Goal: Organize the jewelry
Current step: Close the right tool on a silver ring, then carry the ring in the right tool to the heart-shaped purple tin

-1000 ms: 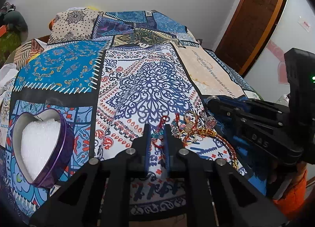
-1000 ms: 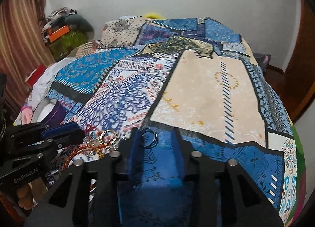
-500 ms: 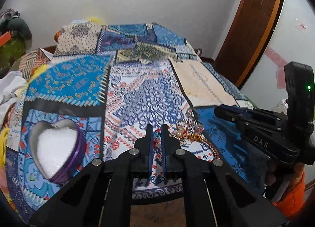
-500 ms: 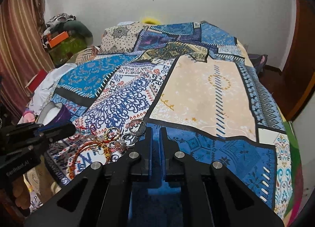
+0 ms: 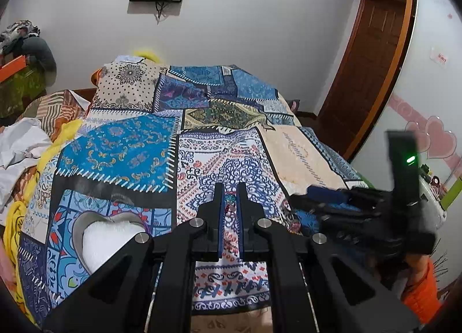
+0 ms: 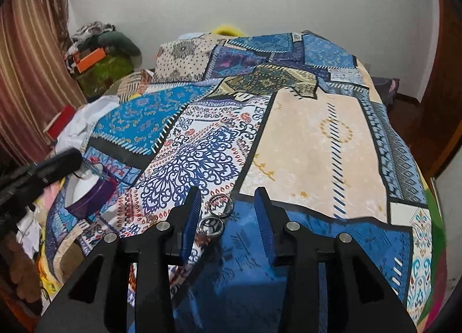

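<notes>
Over the patchwork bedspread [image 5: 115, 142], I carry one piece toward the heart-shaped tin [image 5: 109, 234].

My left gripper [image 5: 230, 197] pinches a beaded bracelet [image 5: 230, 201]; I should lower it squarely over the tin's white padding before releasing. My right gripper [image 6: 228, 206] is opening, empty, above two rings [image 6: 216, 214].

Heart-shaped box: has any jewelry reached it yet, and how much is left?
Nothing is visibly done: the heart-shaped box shows only white padding. In hand: the left gripper is shut on a red-and-teal beaded piece. Left: silver rings on the bedspread, between the opening jaws of the right gripper, unpinched.
</notes>
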